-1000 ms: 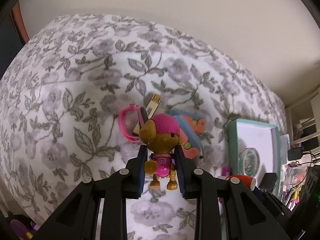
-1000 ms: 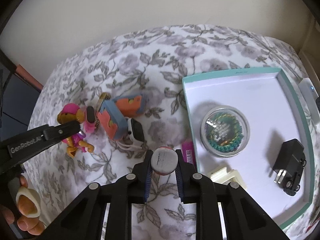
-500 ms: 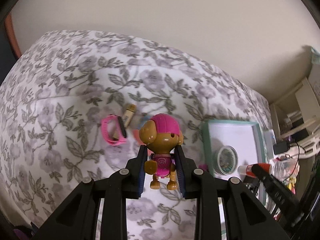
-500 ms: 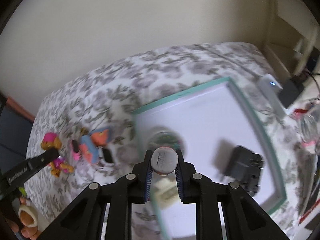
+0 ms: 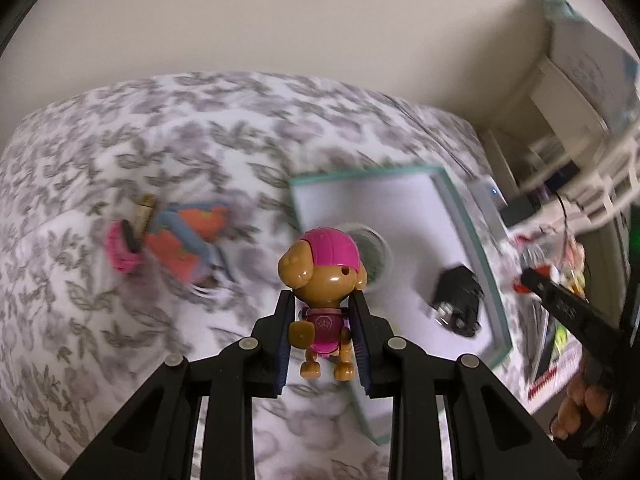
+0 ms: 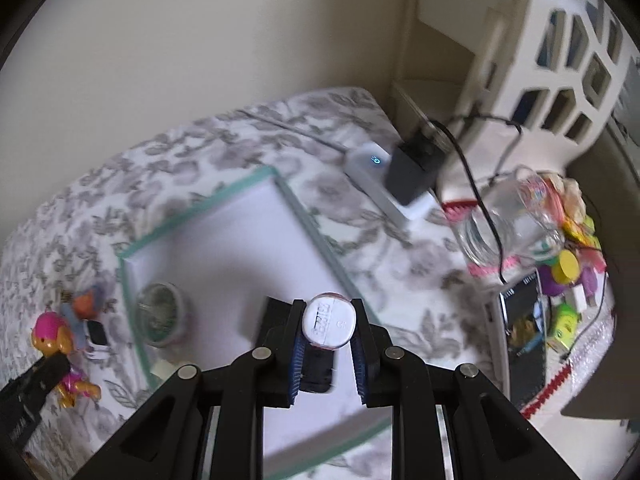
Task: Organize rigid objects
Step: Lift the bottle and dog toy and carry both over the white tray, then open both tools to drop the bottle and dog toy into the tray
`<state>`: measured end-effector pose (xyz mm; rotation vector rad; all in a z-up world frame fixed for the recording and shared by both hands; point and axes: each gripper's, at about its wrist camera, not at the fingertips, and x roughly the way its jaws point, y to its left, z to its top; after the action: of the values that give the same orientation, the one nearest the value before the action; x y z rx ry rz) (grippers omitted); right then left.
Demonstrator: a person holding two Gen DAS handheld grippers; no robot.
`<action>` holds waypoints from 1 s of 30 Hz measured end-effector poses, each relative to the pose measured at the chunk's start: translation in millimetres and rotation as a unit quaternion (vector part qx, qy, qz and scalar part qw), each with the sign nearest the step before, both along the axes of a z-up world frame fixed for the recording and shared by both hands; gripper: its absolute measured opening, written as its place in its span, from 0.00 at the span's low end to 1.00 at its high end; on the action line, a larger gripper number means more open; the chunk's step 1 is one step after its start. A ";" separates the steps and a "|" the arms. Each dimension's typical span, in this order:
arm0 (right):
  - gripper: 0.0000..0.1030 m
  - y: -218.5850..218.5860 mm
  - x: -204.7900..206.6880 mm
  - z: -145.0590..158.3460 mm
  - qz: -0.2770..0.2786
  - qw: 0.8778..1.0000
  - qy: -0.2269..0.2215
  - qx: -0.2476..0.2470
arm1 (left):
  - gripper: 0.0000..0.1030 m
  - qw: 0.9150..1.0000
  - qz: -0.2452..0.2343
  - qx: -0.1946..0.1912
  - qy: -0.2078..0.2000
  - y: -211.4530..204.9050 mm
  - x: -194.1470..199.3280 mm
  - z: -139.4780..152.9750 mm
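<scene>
Clearly both hands are loaded for a drop-off: the left gripper (image 5: 322, 340) clamps a toy pup (image 5: 322, 292) by its body, and the right gripper (image 6: 326, 344) pinches a small white-capped tube (image 6: 329, 322), perhaps a lip balm, above the teal-rimmed tray (image 6: 316, 220). That tray, already holding a round tin (image 6: 160, 314), lies on a floral bedspread (image 5: 120, 152) beside cluttered shelves (image 6: 560, 60).

Floral bedspread (image 5: 120, 144), cream lattice basket (image 6: 560, 60), clear jar (image 6: 512, 224).
</scene>
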<state>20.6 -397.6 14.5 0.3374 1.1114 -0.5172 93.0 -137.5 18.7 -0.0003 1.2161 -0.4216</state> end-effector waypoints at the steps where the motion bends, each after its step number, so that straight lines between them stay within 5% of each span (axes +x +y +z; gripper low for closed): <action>1: 0.21 -3.7 -1.8 -4.9 -0.004 1.000 0.010 0.001 | 0.28 1.000 -0.010 0.001 0.005 -7.2 -3.9 -2.4; 12: 0.21 -9.5 -3.5 -52.6 -0.007 0.997 0.082 0.013 | 0.28 0.996 -0.078 0.051 0.017 -56.0 -38.0 -30.4; 30: 0.26 4.0 9.3 -56.3 0.021 0.996 0.083 0.006 | 0.28 0.990 -0.111 0.080 0.038 -78.8 -50.1 -61.6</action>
<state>29.9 -393.7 -41.8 0.2839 1.2804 -0.5087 43.0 -216.3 -42.8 0.2605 1.3280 -0.5199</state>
